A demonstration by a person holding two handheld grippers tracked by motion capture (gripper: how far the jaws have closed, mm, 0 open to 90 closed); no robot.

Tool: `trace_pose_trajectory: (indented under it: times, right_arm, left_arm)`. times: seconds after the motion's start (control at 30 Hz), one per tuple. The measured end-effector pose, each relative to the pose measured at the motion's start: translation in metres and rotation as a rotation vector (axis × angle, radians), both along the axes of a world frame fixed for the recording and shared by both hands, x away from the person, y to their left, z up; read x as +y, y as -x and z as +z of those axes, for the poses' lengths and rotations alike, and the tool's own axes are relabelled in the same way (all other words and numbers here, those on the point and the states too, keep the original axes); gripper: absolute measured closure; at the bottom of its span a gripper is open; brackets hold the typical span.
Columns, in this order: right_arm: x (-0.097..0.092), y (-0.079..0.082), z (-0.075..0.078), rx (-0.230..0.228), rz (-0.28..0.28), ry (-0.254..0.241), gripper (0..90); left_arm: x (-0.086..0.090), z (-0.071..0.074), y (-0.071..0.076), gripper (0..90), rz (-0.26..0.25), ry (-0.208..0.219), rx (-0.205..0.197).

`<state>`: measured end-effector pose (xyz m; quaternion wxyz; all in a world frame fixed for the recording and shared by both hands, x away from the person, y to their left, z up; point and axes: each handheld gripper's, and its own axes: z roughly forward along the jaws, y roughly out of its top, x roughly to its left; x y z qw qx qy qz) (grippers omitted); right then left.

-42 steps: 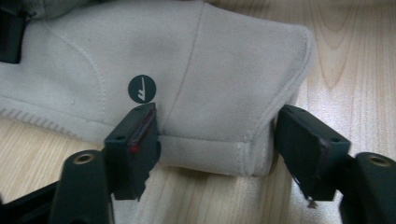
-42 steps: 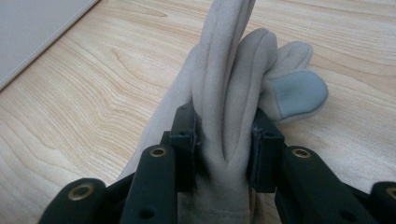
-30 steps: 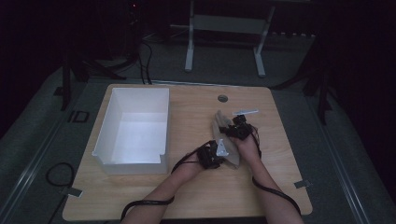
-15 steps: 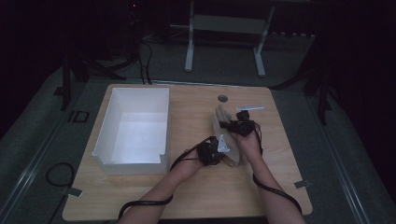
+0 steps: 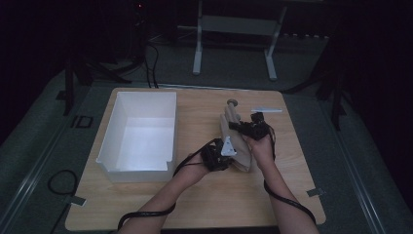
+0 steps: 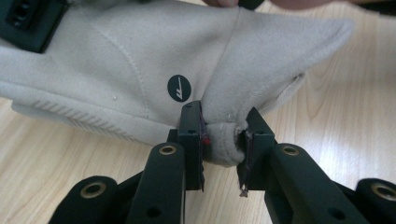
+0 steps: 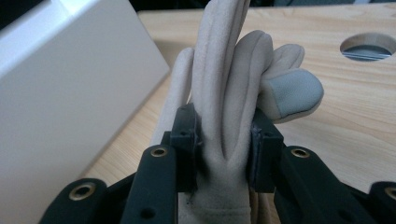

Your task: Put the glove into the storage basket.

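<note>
While both grippers grip it, a beige suede-like glove point(image 5: 233, 139) lies stretched along the wooden counter point(image 5: 204, 204), right of a white box point(image 5: 141, 134). The left gripper point(image 6: 223, 140) has its black jaws pinching a rolled fold of the glove's cuff edge, the soft nap bulging between the pads. Just above that fold sits a small round black badge point(image 6: 179, 88) with a white mark, and fine stitched seams curve across the fabric; a ribbed band runs along the glove's lower edge. The right gripper point(image 7: 224, 135) has its jaws pressed on the glove where the fingers begin, and the rounded, padded fingers rise upright past the jaws. One fingertip point(image 7: 294, 95) carries a smoother grey patch. In the high view the left gripper point(image 5: 217, 155) is at the near end of the glove and the right gripper point(image 5: 249, 127) beside its far part, each held in a hand. The box is rectangular, open-topped, with plain smooth walls, and stands left of the glove. A round hole point(image 7: 369, 46) is cut in the pale grained counter past the glove's fingers, and a thin white strip point(image 5: 266, 110) lies near the far edge.
</note>
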<state>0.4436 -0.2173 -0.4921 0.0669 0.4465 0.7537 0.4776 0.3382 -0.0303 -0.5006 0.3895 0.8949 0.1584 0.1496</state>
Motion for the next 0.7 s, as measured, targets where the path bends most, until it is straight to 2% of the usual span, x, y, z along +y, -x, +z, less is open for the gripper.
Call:
trace_pose_trajectory:
  times: [0.07, 0.17, 0.3, 0.33, 0.4, 0.5, 0.57, 0.63, 0.7]
  right_arm:
    - [-0.003, 0.001, 0.003, -0.004, -0.004, -0.028, 68.8]
    - [-0.005, 0.001, 0.007, -0.006, -0.009, -0.035, 68.8]
    - [-0.007, 0.001, 0.013, -0.011, -0.01, -0.061, 68.8]
    - [-0.008, 0.001, 0.019, -0.018, -0.006, -0.082, 68.8]
    - [-0.006, 0.001, 0.025, -0.025, -0.002, -0.083, 68.8]
    - [-0.003, 0.002, 0.031, -0.035, 0.002, -0.073, 68.8]
    - [0.003, 0.004, 0.041, -0.054, 0.011, -0.057, 68.8]
    - [0.008, 0.004, 0.047, -0.055, 0.024, -0.051, 68.8]
    - [0.01, 0.005, 0.05, -0.062, 0.029, -0.048, 68.8]
  left_arm:
    - [0.001, 0.001, 0.0, 74.1, 0.0, 0.016, -0.001]
    - [0.003, 0.008, 0.002, 73.7, 0.005, 0.059, -0.004]
    - [0.006, 0.016, 0.002, 73.8, 0.006, 0.074, -0.007]
    - [0.007, 0.02, 0.003, 73.8, 0.007, 0.072, -0.012]
    - [0.01, 0.028, 0.004, 73.8, 0.014, 0.073, -0.016]
    - [0.012, 0.034, 0.006, 73.9, 0.019, 0.071, -0.019]
    - [0.014, 0.043, 0.011, 74.0, 0.028, 0.029, -0.057]
    - [0.016, 0.049, 0.014, 74.1, 0.032, 0.0, -0.074]
    - [0.017, 0.053, 0.016, 74.2, 0.034, -0.009, -0.076]
